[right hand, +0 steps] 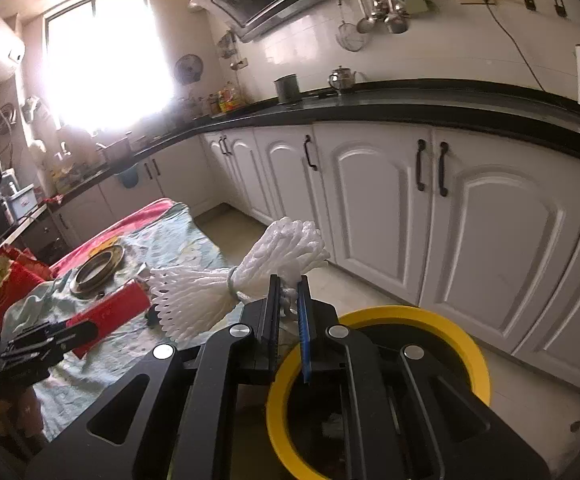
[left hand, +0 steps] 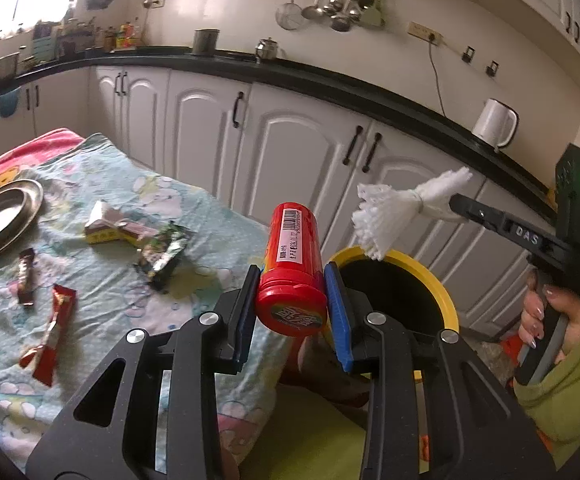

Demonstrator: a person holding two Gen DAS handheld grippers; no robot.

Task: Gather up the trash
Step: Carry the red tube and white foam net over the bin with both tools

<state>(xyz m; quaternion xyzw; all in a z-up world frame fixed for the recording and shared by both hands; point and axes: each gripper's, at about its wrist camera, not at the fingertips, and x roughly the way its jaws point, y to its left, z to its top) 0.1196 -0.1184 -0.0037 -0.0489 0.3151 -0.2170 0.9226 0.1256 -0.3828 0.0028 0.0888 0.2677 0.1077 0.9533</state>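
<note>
Two pieces near the yellow-rimmed black bin (left hand: pixel 448 300) for dropping: left gripper (left hand: pixel 292 284) clamps a red plastic canister (left hand: pixel 292 264); right gripper (right hand: pixel 288 300) pinches a white foam-net bundle (right hand: pixel 226 284).

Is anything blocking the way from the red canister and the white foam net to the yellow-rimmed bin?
Nothing visible. The left gripper holds the red canister beside the bin; the right gripper holds the foam net near its rim. The bin's mouth is open.
</note>
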